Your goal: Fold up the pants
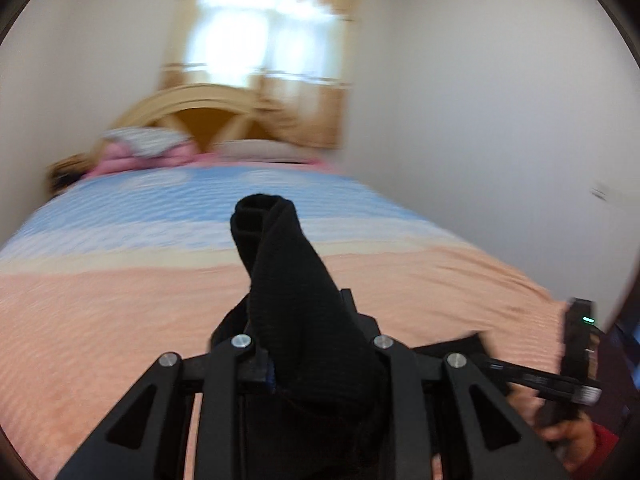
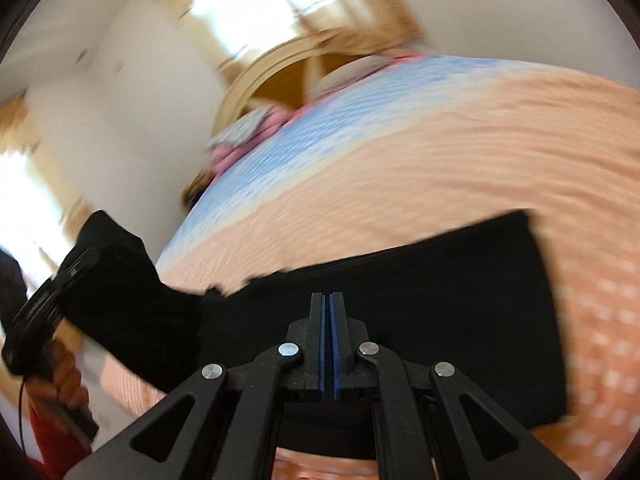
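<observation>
From the left wrist, the left gripper (image 1: 304, 320) is clamped on a bunched end of the black pants (image 1: 280, 264), lifted over the bed (image 1: 120, 320), wall close alongside. The right wrist alone shows the pants' spread body (image 2: 440, 280) flat near the bed's edge, with the right gripper (image 2: 330, 300) closed and empty above it.

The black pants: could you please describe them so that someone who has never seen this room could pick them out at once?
Start from the bed with its peach-and-blue cover, below the wooden headboard. On its near peach end lies one flat black slab of cloth, the black pants, one end lifted in the left gripper. They are the only dark thing on the bed; the pillows are pale and pink.
</observation>
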A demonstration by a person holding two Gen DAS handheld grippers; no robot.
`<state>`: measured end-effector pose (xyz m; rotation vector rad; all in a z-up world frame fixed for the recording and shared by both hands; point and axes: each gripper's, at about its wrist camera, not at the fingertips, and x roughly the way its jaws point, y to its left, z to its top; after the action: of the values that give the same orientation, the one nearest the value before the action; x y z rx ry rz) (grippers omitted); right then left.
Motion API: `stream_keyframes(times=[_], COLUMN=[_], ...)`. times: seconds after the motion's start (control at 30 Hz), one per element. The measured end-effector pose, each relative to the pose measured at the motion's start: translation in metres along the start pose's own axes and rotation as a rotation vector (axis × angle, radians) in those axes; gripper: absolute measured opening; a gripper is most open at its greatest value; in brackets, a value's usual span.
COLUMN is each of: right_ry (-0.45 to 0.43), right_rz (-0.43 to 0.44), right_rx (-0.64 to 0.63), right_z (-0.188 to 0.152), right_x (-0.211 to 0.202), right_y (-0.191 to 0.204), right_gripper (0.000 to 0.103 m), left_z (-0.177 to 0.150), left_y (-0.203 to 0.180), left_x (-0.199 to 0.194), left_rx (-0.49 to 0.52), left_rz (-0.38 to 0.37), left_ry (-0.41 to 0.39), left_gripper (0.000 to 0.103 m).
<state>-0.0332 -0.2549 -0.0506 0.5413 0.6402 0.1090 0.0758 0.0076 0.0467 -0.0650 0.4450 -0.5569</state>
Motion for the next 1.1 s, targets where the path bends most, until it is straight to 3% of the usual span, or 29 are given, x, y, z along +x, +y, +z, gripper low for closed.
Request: stream_keyframes(times=[0.07,0.23,0.47,0.53,0.6,0.67,0.73,0.8,0.9,1.1], right_ry=[-0.030,-0.101,-0.138,-0.132,-0.118,-0.113,-0.115,-0.113,-0.111,-0.056], right_rz=[-0.009,-0.057,-0.085,-0.074,-0.071,-0.054,-0.029,0.034,0.091,0.094], right_rx=[0.049,0.102,0.135,0.156,0.162,0.165,0.188,0.222,0.245,0.189], right_z=[0.005,0.015,0.021,0.020,0.017,0.016,0.017,0.019,0.018,0.015], right_x=[-0.015,-0.049,-0.063,-0.059,-0.057,-0.055,-0.057,-0.061,-0.067,-0.067], right_y=[-0.018,-0.047,-0.069,-0.072,-0.074,-0.076,-0.079,-0.084,-0.086,-0.069], right_gripper=[0.003,0.003,0.003,0.003,0.003,0.003,0.003,0.003,0.003,0.005], left_z=[-0.001,-0.028,-0.083,-0.093,-0.096,-0.091,-0.079,-0.071,-0.054,-0.044], left_y=[-0.039,-0.114,-0.151,-0.151,-0.151,-0.147,-0.136,-0.126,-0.096,-0.026], left_x=[0.017,0.058,0.105,0.112,0.113,0.101,0.081,0.068,0.046,0.034], left_rx=[0.059,0.196,0.323,0.334,0.351,0.362,0.345,0.317,0.245,0.093], left_rz=[-0.094,-0.221,-0.193,-0.206,-0.216,-0.239,-0.247,-0.236,-0.193,0.039], left_ry=[0.021,0.086,0.178,0.226,0.265,0.277,0.241,0.208,0.162,0.137], left_gripper=[0.025,0.025,0.031,0.048,0.054,0.066,0.086,0.097,0.098,0.099])
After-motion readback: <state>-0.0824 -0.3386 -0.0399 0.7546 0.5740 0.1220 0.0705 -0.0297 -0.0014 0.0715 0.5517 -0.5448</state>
